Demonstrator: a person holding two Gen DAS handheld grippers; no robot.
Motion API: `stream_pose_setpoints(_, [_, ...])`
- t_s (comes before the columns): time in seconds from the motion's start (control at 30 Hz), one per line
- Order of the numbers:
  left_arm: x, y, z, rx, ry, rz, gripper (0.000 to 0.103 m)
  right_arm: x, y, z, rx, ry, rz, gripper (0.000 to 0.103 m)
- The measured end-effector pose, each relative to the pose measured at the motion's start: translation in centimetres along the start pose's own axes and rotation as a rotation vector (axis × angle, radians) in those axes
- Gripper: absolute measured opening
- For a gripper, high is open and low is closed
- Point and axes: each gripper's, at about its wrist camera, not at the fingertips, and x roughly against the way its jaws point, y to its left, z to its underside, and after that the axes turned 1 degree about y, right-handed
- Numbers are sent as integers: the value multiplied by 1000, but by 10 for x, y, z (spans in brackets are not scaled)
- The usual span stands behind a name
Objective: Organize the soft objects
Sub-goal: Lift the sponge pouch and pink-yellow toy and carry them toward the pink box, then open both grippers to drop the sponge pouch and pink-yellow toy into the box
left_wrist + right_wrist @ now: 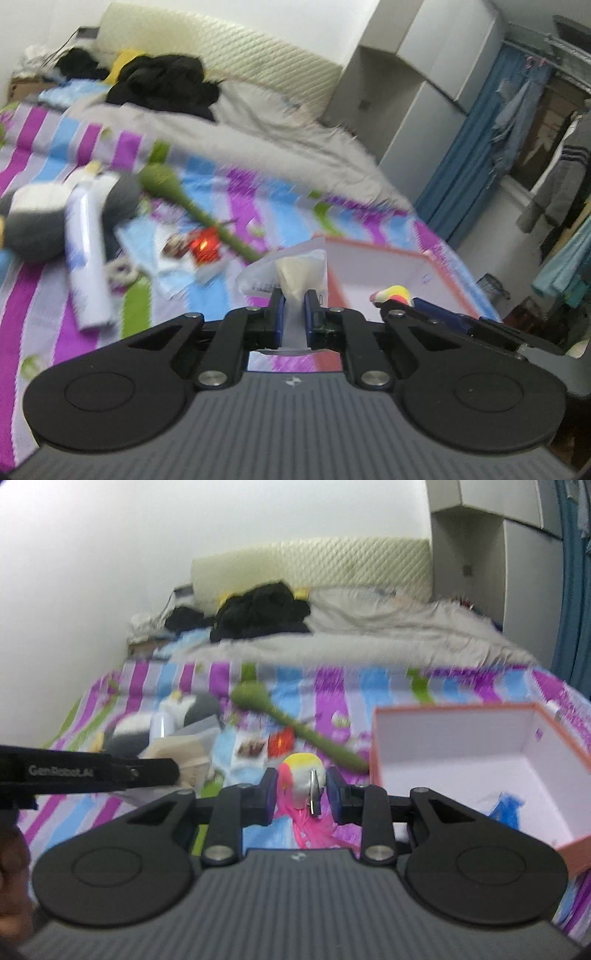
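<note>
The task looked to be in its early or middle part. The left gripper [293, 312] was clenched on a pale, cream-coloured soft piece inside clear plastic wrap [295, 273], held up above the striped bedsheet [258, 192] just beside the near corner of the box [388, 273]. The right gripper [301, 790] had its jaws closed around a small plush toy [301, 775] with a white and yellow head and pink strands hanging below, also off the bed and just left of the box [461, 746]. Neither item was in the box yet.

Inside the box only something small and blue [506, 808] showed in the right wrist view; what it was could not be told. Several things remained on the sheet: a grey and white stuffed toy [37, 225], a long green soft toy [173, 188], a white bottle [86, 258] and some small packets [192, 251]. Judging from that, both held items needed dropping in, and the loose soft toys were left to collect.
</note>
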Motion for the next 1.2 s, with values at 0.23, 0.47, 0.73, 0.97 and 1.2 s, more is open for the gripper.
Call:
stream_pose_setpoints(0.23, [1, -45, -45, -35, -53, 54, 13, 16, -25, -41, -11, -81, 30, 32])
stream_pose_setpoints(0.47, [-26, -87, -70, -78, -42, 89, 13, 12, -66, -62, -40, -94, 64, 32])
stream_pose_setpoints(0.73, [-95, -124, -71, -102, 60, 125, 13, -23, -119, -60, -81, 11, 122, 32])
stream_pose_setpoints(0.97, [-159, -150, -56, -155, 177, 128, 14, -50, -158, -39, -141, 120, 175, 32])
stream_pose_setpoints(1.2, [-207, -165, -41, -174, 265, 122, 14, -74, -189, -8, -199, 241, 213, 32])
